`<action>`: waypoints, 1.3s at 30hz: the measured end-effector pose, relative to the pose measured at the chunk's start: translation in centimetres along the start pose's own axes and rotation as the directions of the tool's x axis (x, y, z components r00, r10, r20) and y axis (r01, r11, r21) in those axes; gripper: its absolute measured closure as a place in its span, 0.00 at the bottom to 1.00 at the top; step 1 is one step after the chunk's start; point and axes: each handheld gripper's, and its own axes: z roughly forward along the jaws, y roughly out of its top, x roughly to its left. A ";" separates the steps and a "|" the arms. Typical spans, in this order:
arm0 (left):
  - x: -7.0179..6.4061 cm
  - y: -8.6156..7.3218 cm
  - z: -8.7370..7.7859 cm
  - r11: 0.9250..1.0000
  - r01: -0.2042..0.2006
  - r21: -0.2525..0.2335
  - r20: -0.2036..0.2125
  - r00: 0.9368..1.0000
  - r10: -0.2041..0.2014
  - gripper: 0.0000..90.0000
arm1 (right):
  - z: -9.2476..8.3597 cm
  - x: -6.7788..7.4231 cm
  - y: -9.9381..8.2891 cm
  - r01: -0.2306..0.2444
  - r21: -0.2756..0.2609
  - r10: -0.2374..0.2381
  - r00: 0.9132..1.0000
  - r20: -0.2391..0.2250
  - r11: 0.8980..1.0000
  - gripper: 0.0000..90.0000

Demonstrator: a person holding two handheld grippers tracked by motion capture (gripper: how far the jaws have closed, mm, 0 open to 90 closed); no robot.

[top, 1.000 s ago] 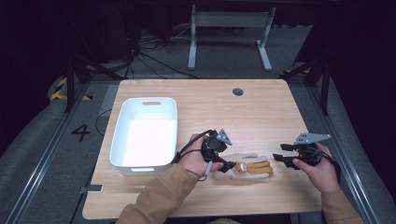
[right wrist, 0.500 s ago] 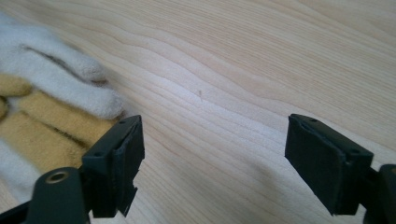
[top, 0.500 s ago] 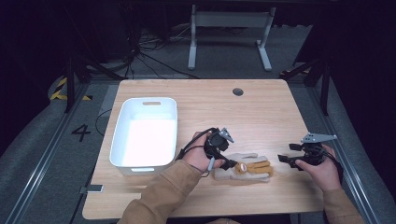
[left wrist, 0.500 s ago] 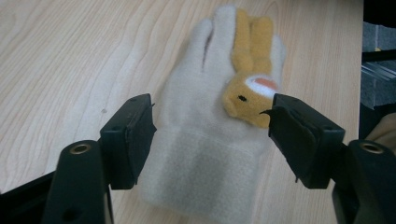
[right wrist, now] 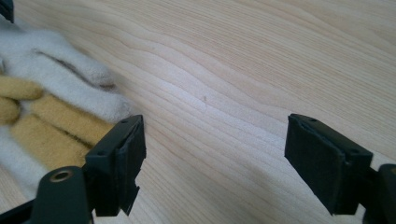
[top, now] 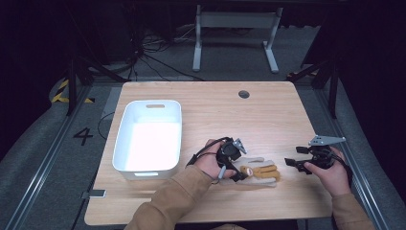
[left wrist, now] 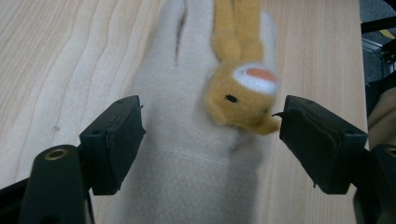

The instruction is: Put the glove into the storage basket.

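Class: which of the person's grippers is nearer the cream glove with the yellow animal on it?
Left. The left gripper straddles the glove, jaws open on either side; the right gripper sits just off its fingertips, over bare table.

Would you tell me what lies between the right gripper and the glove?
Bare tabletop separates the right gripper from the glove, per the high view.

The glove's [left wrist: 196, 154] cuff runs off the bottom edge of the left gripper view, its fingertips off the top; in the high view the left gripper [top: 233, 163] covers its cuff end; the right gripper view cuts the glove off at its left edge.
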 end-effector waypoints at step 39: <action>-0.6 0.9 2.7 0.989 -0.052 0.135 -0.084 0.994 0.064 0.18 | 0.6 -0.2 -0.4 -0.020 -0.046 0.017 0.999 -0.051 0.999 0.20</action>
